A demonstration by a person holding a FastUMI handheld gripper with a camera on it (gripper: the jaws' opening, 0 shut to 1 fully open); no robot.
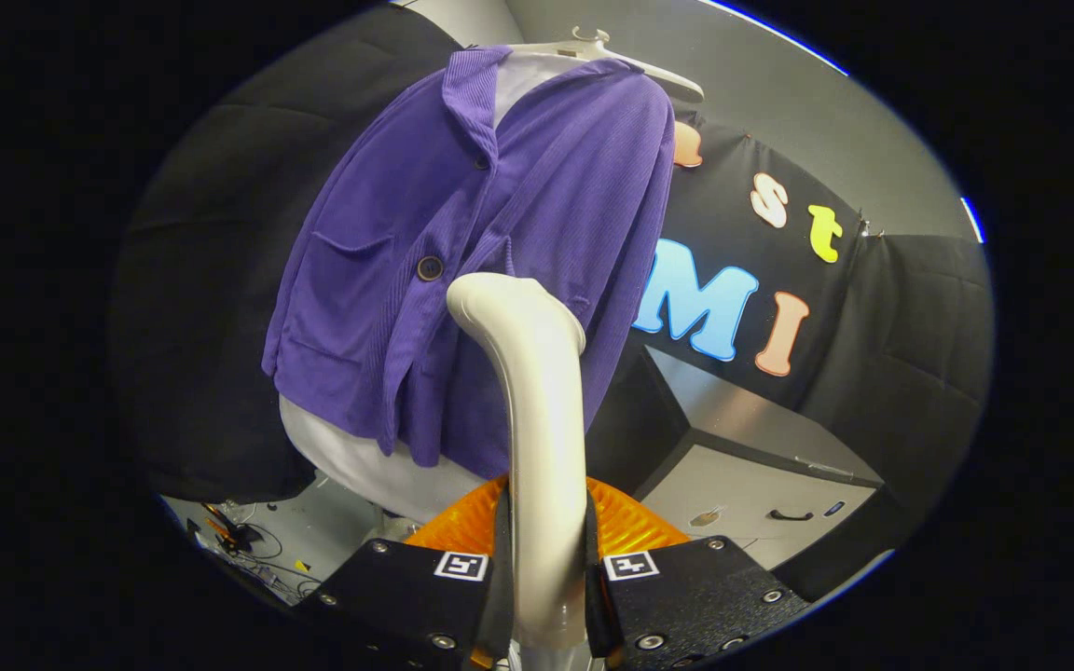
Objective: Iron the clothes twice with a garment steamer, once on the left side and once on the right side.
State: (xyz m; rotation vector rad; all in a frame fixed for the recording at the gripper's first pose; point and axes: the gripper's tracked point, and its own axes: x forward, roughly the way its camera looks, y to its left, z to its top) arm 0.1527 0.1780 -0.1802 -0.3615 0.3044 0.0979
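Note:
A purple corduroy jacket hangs over a white undershirt on a white hanger, straight ahead of my fingers. My gripper is shut on the cream handle of the garment steamer, which rises between the fingers. Its curved head reaches the jacket's lower front, just right of the dark button. I cannot tell whether the head touches the cloth.
A grey cabinet with a dark handle stands to the right, below the black cloth wall. An orange ribbed thing sits just behind the fingers. Cables and small items lie on the floor at the lower left.

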